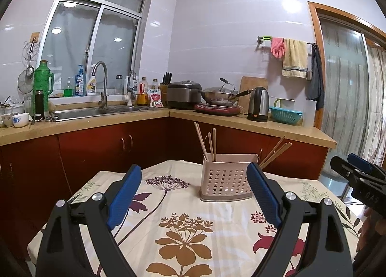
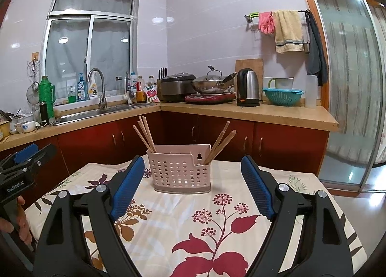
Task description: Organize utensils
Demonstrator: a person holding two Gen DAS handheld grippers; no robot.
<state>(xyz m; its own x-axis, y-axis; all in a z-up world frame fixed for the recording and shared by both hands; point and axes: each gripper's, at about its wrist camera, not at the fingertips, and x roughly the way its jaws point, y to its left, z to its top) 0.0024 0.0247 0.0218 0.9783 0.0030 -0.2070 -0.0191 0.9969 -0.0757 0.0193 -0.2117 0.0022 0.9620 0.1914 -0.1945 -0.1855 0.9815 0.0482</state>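
A pink perforated utensil holder [image 1: 224, 176] [image 2: 179, 169] stands on the flowered tablecloth [image 1: 188, 228] [image 2: 193, 224]. Wooden chopsticks lean out of it in two bunches: one on the left [image 1: 208, 140] [image 2: 144, 133], one on the right [image 1: 276, 151] [image 2: 220, 143]. My left gripper [image 1: 194, 175] is open with nothing between its blue pads, short of the holder. My right gripper [image 2: 193, 168] is also open and empty, facing the holder from nearer. Each gripper shows at the edge of the other's view: the right gripper [image 1: 357, 168], the left gripper [image 2: 26, 158], held by a hand [image 2: 19, 226].
Behind the table runs an L-shaped counter [image 1: 241, 122] [image 2: 241, 113] over red cabinets, with a sink [image 1: 96, 111], rice cooker [image 2: 177, 86], wok [image 2: 212, 84], kettle [image 2: 248, 87] and teal colander [image 2: 282, 96]. A glass sliding door [image 2: 349, 84] is at right.
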